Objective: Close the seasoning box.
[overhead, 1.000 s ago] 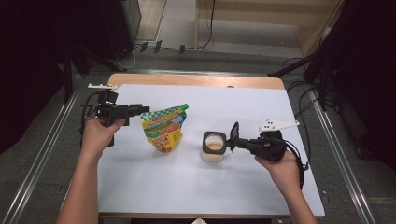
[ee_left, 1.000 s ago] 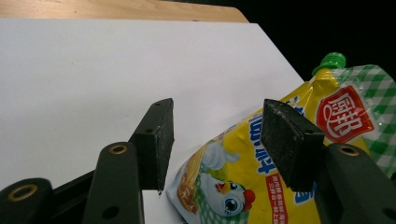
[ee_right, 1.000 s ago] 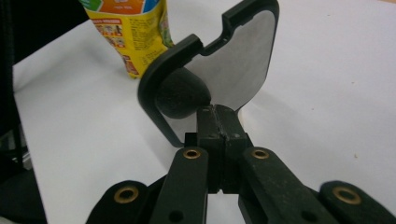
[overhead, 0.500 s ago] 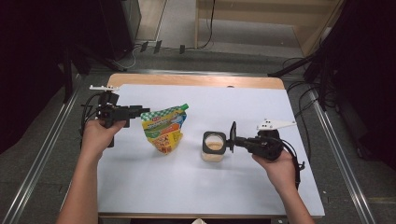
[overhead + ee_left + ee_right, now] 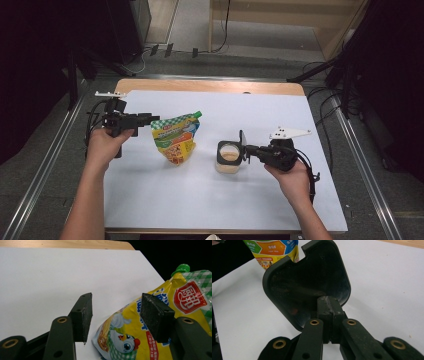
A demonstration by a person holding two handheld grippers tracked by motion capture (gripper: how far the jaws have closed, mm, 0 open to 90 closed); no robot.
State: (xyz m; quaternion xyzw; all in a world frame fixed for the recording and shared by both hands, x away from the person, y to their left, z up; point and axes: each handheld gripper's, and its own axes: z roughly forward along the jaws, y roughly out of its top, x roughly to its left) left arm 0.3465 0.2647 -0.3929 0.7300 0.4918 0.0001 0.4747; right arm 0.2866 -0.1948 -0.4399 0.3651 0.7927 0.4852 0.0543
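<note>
The square clear jar point(image 5: 229, 157) of beige powder stands open at mid-table; its black square lid point(image 5: 307, 285) is pinched upright just right of it by the right gripper point(image 5: 246, 150); further left, the left gripper point(image 5: 115, 315), jaws spread, flanks the yellow-green spouted pouch point(image 5: 176, 137); next, likely, grasping the pouch.

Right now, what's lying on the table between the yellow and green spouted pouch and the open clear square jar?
Nothing: in the high view, bare white tabletop separates the yellow and green spouted pouch from the clear square jar.
</note>
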